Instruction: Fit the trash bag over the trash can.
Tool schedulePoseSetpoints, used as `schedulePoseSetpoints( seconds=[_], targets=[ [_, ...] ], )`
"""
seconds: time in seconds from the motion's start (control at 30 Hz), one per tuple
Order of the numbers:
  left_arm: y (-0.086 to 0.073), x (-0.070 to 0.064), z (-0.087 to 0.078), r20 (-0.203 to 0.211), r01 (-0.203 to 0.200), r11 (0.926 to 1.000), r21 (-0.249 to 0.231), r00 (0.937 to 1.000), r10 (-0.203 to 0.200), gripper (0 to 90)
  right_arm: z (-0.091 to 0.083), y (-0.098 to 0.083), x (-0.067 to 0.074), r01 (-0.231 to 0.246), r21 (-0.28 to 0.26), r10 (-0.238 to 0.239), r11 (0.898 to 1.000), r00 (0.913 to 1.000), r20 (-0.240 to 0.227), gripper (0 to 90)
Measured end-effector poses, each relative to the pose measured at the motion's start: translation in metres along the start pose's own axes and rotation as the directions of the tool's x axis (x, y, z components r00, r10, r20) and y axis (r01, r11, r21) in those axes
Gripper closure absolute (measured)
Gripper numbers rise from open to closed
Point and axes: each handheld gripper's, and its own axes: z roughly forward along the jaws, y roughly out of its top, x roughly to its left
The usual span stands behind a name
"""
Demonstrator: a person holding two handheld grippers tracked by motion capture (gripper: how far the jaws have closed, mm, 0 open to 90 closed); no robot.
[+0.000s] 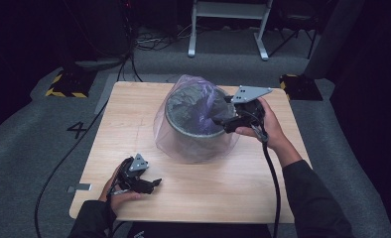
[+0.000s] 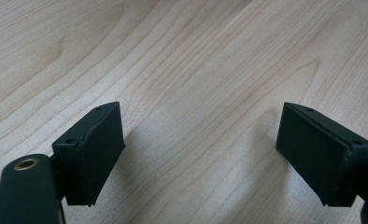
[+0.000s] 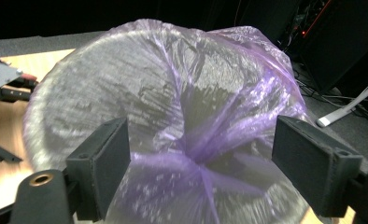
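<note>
A round grey mesh bin (image 1: 193,135) stands in the middle of the wooden table (image 1: 134,114), wrapped in a thin purple plastic bag (image 1: 169,130) that drapes over its rim and down into it. My right gripper (image 1: 218,120) is at the bin's right rim, open, its jaws either side of the bunched purple bag (image 3: 205,149) that sinks into the bin. My left gripper (image 1: 156,182) rests low near the table's front left, open, with bare wood (image 2: 201,93) between its jaws.
A small dark clip-like piece (image 3: 2,153) lies on the table left of the bin in the right gripper view. Beyond the table are grey carpet, a white stand (image 1: 228,29), cables and yellow-black striped feet (image 1: 64,84).
</note>
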Motion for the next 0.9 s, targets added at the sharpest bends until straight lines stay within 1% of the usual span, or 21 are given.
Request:
schedulePoseSetpoints(
  seconds=[0.07, 0.17, 0.23, 0.37, 0.5, 0.57, 0.73, 0.83, 0.9],
  targets=[
    [0.0, 0.0, 0.0, -0.002, -0.001, 1.0, 0.0, 1.0, 0.001, 14.6, -0.004, -0.004, 0.001, 0.009, 0.0, -0.009, 1.0, 0.9999, -0.006, 19.3],
    [0.0, 0.0, 0.0, -0.002, -0.001, 1.0, 0.0, 1.0, 0.001, 14.6, -0.008, -0.013, 0.001, 0.002, -0.002, -0.002, 1.0, 1.0, -0.007, 19.3],
    [0.0, 0.0, 0.0, -0.002, -0.001, 1.0, 0.0, 1.0, 0.001, 14.6, -0.012, -0.018, 0.003, 0.019, 0.001, -0.019, 1.0, 0.9998, -0.004, 19.0],
    [0.0, 0.0, 0.0, -0.001, -0.001, 1.0, 0.0, 1.0, 0.001, 14.6, -0.02, -0.026, 0.004, 0.027, 0.007, -0.027, 1.0, 0.9996, 0.01, 19.0],
    [0.0, 0.0, 0.0, -0.001, 0.0, 1.0, 0.0, 1.0, 0.0, 14.5, -0.027, -0.034, 0.006, 0.032, 0.007, -0.032, 0.999, 0.9995, 0.0, 19.0],
    [0.0, 0.0, 0.0, -0.001, 0.0, 1.0, 0.0, 1.0, 0.0, 14.5, -0.029, -0.038, 0.006, 0.042, 0.01, -0.042, 0.999, 0.9991, 0.01, 19.1],
    [0.0, 0.0, 0.0, -0.002, -0.001, 1.0, 0.0, 1.0, 0.001, 14.5, -0.032, -0.049, 0.007, 0.035, 0.032, -0.035, 0.999, 0.9994, 0.003, 19.0],
    [0.0, 0.0, 0.0, 0.0, 0.001, 1.0, 0.0, 1.0, -0.001, 14.4, -0.032, -0.057, 0.009, 0.051, 0.061, -0.051, 0.997, 0.9987, 0.007, 18.9],
    [0.0, 0.0, 0.0, 0.0, 0.002, 1.0, 0.0, 1.0, -0.002, 14.4, -0.031, -0.062, 0.01, 0.052, 0.075, -0.053, 0.996, 0.9986, 0.008, 18.9]
  ],
)
